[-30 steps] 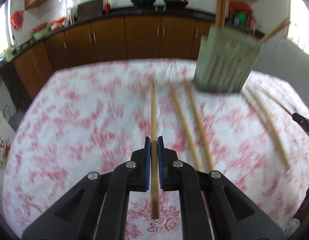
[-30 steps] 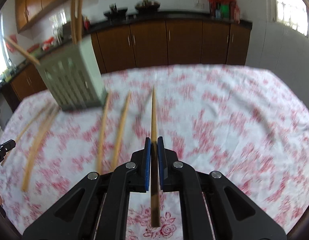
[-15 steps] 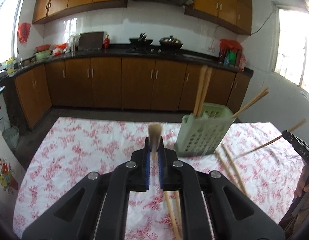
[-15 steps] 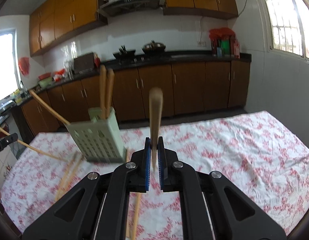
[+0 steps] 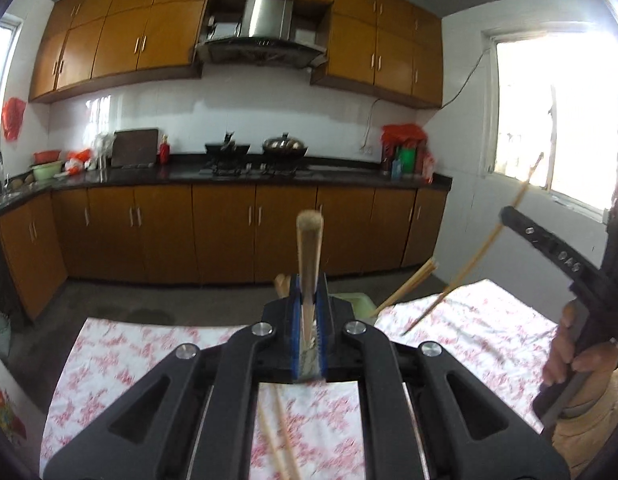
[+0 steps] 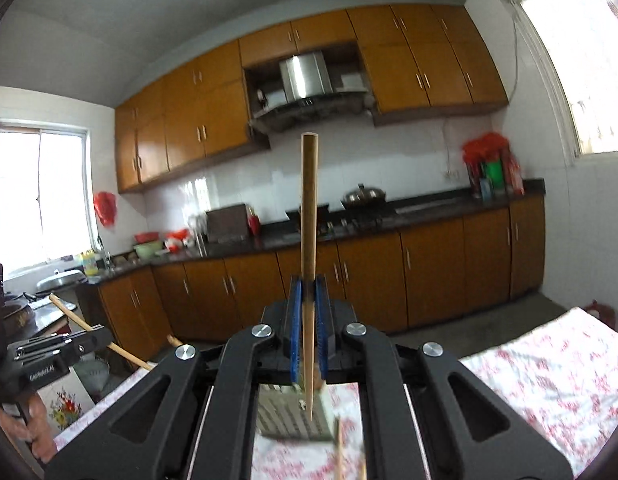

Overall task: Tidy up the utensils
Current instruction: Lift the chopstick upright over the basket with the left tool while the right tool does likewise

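Note:
My left gripper [image 5: 309, 320] is shut on a wooden chopstick [image 5: 309, 248] that points up and away. My right gripper [image 6: 308, 320] is shut on another chopstick [image 6: 309, 220], held nearly upright with its thin tip down. The green slotted utensil holder [image 6: 297, 416] stands on the table just below the right gripper's chopstick tip; its rim [image 5: 359, 304] peeks out behind my left fingers, with chopsticks [image 5: 409, 286] leaning out of it. The right gripper [image 5: 549, 248] with its chopstick shows at the right of the left view. Loose chopsticks [image 5: 277, 440] lie on the table below.
The table has a white cloth with red flowers [image 5: 149, 352]. Beyond it are wooden kitchen cabinets [image 5: 229, 232], a dark counter with a stove and pots [image 5: 253, 160], and a window [image 5: 557, 120] at right. The left gripper [image 6: 49, 356] shows at the left of the right view.
Both grippers have lifted off the table with their chopsticks and tilted up. The views now face the kitchen wall, and the holder has dropped to below the fingers.

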Demonstrator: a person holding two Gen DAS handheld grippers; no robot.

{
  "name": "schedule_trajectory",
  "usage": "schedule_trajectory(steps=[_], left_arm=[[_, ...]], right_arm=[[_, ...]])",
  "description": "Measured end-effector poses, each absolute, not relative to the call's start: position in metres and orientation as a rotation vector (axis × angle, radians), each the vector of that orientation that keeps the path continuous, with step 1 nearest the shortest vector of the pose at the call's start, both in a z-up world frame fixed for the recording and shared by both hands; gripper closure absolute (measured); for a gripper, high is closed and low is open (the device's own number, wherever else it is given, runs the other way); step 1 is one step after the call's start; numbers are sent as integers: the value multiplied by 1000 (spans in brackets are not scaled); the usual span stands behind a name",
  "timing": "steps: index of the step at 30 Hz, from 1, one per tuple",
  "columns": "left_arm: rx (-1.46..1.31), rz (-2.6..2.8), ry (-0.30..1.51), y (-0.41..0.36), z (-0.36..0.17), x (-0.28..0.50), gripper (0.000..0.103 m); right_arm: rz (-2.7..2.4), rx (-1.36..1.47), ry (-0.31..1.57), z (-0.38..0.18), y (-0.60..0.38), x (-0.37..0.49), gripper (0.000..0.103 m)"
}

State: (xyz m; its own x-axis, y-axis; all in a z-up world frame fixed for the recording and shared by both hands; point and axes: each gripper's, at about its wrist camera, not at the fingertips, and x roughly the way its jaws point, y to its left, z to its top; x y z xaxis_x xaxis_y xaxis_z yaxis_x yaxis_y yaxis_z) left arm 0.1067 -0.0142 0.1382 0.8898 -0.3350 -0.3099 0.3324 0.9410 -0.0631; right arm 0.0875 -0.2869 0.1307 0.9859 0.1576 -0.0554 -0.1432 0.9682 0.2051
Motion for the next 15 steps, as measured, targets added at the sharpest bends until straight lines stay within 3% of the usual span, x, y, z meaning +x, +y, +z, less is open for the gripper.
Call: schedule_trajectory(steps=[9, 15], left_arm=[[-68, -285, 172, -42, 154, 140, 95], [-106, -278, 173, -51, 137, 173, 95]], right_arm=[[156, 213, 10, 124, -272, 121, 95], [142, 204, 57, 108, -260, 144, 95]])
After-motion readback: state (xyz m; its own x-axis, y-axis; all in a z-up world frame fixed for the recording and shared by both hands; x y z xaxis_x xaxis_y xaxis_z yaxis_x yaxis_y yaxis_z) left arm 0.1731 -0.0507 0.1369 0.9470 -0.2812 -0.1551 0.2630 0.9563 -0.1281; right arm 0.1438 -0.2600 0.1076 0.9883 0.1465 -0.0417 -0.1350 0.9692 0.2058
